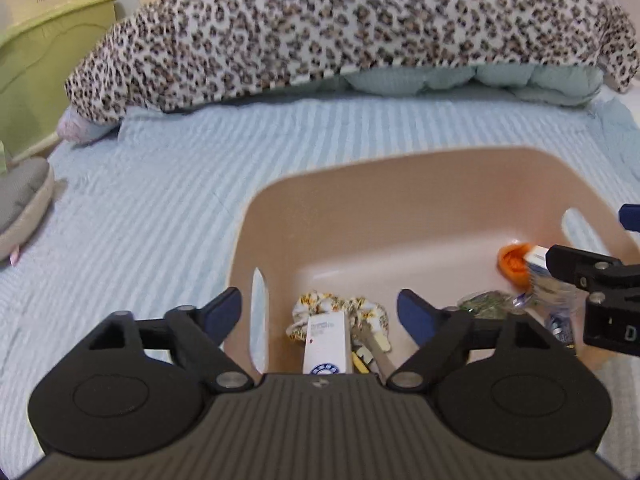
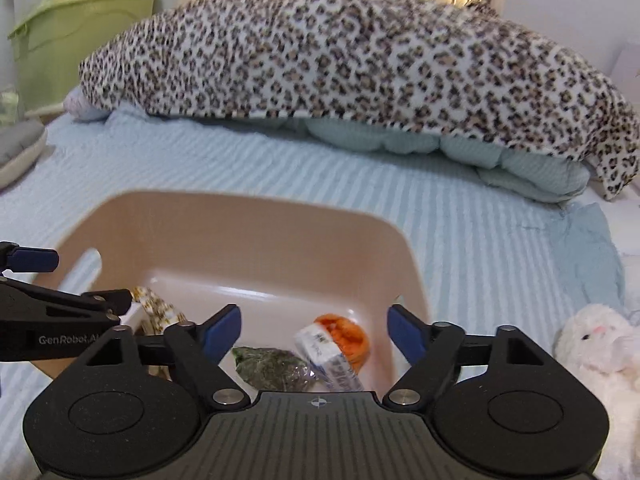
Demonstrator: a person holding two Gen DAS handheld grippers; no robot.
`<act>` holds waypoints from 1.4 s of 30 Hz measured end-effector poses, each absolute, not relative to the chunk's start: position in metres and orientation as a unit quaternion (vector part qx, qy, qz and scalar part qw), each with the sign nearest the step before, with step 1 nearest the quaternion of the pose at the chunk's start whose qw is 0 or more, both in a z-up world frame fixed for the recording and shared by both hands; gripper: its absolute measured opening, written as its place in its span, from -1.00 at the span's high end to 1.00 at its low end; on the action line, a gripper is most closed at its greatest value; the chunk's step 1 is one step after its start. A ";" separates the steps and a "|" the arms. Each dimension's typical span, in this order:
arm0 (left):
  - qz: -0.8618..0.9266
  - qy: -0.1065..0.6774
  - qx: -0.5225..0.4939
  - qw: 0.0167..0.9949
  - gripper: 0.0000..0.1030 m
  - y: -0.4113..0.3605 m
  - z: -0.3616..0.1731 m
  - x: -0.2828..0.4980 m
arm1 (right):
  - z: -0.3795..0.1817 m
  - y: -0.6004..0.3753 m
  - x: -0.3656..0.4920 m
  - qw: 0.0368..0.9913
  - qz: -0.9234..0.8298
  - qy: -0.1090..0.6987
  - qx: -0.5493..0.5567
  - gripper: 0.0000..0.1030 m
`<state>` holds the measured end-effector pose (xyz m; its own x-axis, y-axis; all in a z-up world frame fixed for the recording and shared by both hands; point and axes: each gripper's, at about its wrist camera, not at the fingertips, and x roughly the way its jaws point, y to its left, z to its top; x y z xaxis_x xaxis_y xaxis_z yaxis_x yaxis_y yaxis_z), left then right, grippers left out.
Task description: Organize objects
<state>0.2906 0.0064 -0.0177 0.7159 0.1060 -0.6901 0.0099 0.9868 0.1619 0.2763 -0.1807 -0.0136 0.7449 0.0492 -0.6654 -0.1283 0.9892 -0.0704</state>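
A beige plastic basin (image 1: 400, 184) sits on the light blue bedspread. Inside it lie a floral scrunchie (image 1: 340, 308), a white tube (image 1: 324, 344), a green packet (image 1: 486, 304), a white and blue packet (image 2: 324, 354) and an orange item (image 2: 344, 334). My left gripper (image 1: 320, 310) hovers open over the basin's left end, above the scrunchie and tube, with nothing pressed between its fingers. My right gripper (image 2: 315, 326) hovers open over the right end, above the packets and the orange item, and holds nothing. The two grippers are side by side.
A leopard-print blanket (image 2: 360, 64) over a pale quilt (image 2: 500, 156) fills the far side of the bed. A green storage bin (image 2: 72, 28) and a grey cushion (image 1: 20, 200) are at the left. A white plush rabbit (image 2: 596, 344) lies right of the basin.
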 end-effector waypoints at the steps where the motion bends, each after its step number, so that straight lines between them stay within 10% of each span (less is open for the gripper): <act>1: 0.025 0.371 0.079 0.925 -0.73 0.005 -0.013 0.287 | -0.006 -0.182 0.271 0.935 0.046 0.347 -0.058 -0.79; 42: 0.001 0.309 0.048 0.950 -0.75 0.011 0.045 0.043 | 0.042 -0.181 0.026 0.948 0.043 0.313 -0.045 -1.00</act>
<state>0.0433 0.0107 0.0453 0.8086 0.0314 -0.5876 0.0277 0.9954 0.0912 0.0255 -0.1807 0.0416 0.7998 0.0536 -0.5978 -0.1102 0.9922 -0.0585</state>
